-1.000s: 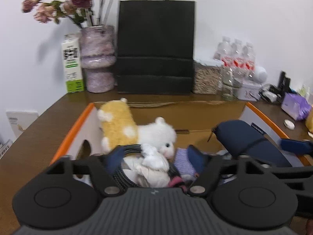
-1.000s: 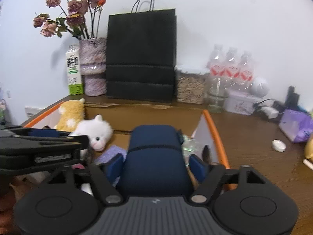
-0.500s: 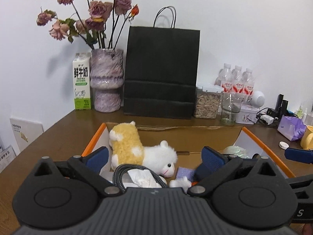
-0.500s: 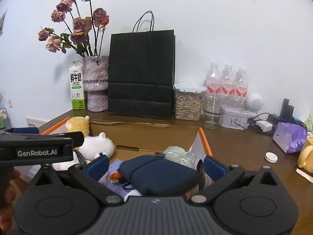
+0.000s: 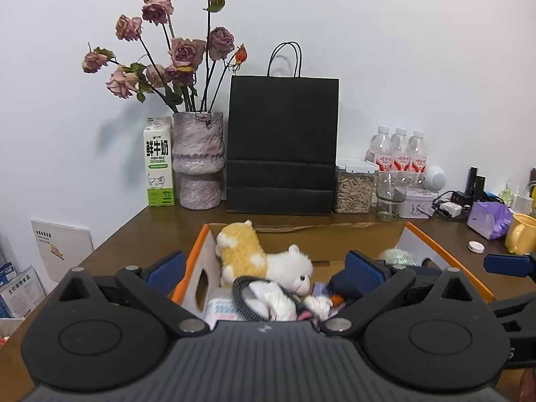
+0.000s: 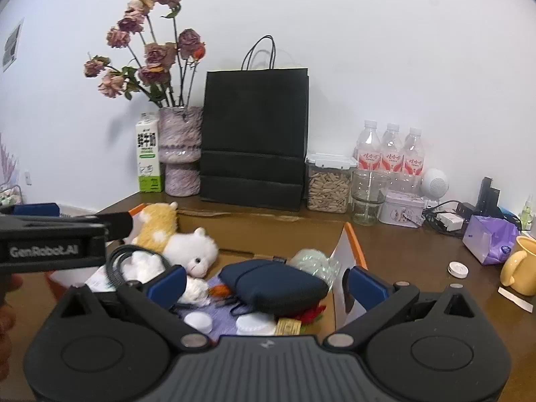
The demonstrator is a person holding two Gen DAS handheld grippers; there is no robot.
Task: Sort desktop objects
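An open cardboard box with orange edges (image 5: 196, 251) (image 6: 351, 234) holds a yellow and white plush toy (image 5: 248, 254) (image 6: 187, 244), a coiled black cable (image 5: 244, 296) (image 6: 115, 264), a navy pouch (image 6: 271, 284) (image 5: 338, 283) and small items. My left gripper (image 5: 266, 268) is open and empty above the box's near left part. My right gripper (image 6: 266, 283) is open and empty above the pouch, not touching it.
Behind the box stand a milk carton (image 5: 159, 167), a vase of dried roses (image 5: 197, 160), a black paper bag (image 5: 281, 147), a jar of seeds (image 5: 353, 186) and water bottles (image 5: 398, 154). To the right are a purple tissue pack (image 6: 489, 239), a yellow mug (image 6: 521, 264) and a white cap (image 6: 458, 269).
Both grippers opened and lifted back. The left let go of the cable and white cloth; the right let go of the navy pouch, which now lies in the box.
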